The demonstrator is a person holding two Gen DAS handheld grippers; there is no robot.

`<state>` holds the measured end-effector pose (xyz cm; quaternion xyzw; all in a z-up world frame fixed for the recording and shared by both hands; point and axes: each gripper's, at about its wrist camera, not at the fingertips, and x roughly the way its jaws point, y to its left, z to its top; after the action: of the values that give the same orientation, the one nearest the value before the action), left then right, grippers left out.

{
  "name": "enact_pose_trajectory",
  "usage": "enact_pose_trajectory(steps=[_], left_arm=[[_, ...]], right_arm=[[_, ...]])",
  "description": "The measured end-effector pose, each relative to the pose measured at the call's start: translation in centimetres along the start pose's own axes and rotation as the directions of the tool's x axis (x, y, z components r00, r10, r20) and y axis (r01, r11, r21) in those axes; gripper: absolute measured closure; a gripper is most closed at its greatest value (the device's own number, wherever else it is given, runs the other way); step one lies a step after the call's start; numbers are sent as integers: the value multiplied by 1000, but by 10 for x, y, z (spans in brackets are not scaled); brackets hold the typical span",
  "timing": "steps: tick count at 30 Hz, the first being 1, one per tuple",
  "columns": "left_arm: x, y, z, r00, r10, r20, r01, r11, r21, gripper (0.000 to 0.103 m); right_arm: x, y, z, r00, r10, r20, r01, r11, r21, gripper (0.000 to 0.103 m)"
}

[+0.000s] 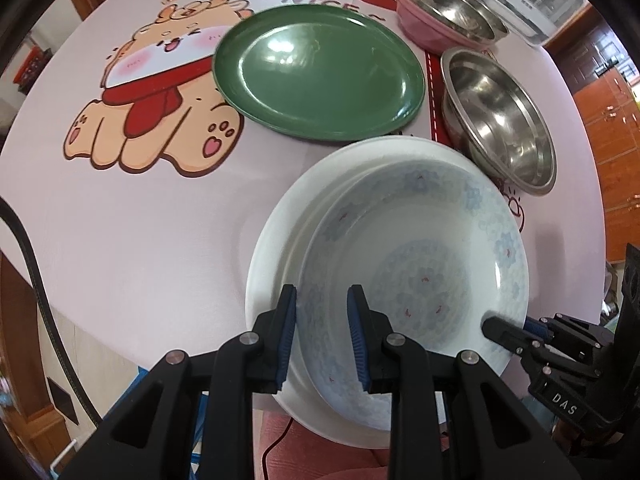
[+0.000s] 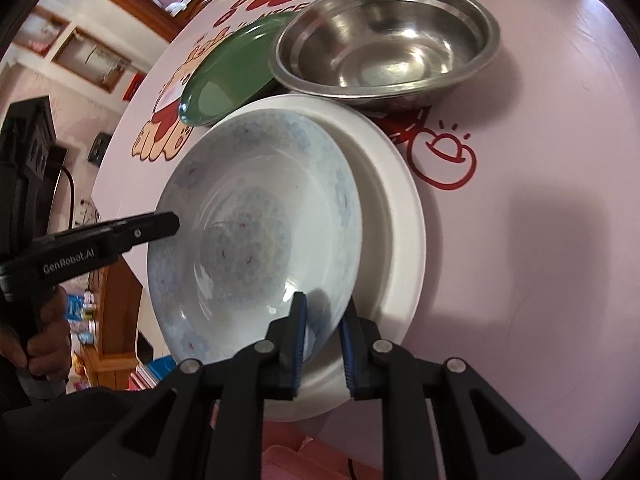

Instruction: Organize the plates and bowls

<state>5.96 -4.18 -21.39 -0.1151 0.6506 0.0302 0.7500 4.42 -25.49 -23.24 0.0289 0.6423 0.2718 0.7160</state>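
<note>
The patterned bowl point(image 1: 416, 272) sits tilted on the white plate point(image 1: 280, 240) at the table's near edge; bare pink cloth point(image 1: 140, 220) lies open beside it. Both the left gripper point(image 1: 322, 340) and right gripper point(image 2: 324, 344) are clamped on its rim. One green plate point(image 1: 320, 68), two steel bowls (the farther one point(image 1: 448, 4) nested in a pink bowl point(image 1: 428, 32), partly cut off).

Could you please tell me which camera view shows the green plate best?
The left wrist view: the green plate lies there whole and unobstructed. In the right wrist view its far side is hidden behind the steel bowl.
</note>
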Motion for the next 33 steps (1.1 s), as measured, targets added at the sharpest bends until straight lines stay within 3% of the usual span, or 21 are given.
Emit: enact_pose_trajectory(steps=[3,12,18,33], left_arm=[[-10,0,-3,999,4,35,-4,1000,-15,75],[-33,-6,-15,991,2,133,7,998,-65,72],[-47,-17,-19,981,12,196,5,996,-87,71],[-65,-33,-21,976,87,200,-73,995,-75,69]], right_arm=[[-1,0,1,1000,-13,-12,12,999,-39,86],[-22,1,7,999,-17,40,23,990,-141,65],[-35,-12,5,997,7,72,3,989,-146,65],[-71,-45,2,973,72,220,-58,996,-69,59]])
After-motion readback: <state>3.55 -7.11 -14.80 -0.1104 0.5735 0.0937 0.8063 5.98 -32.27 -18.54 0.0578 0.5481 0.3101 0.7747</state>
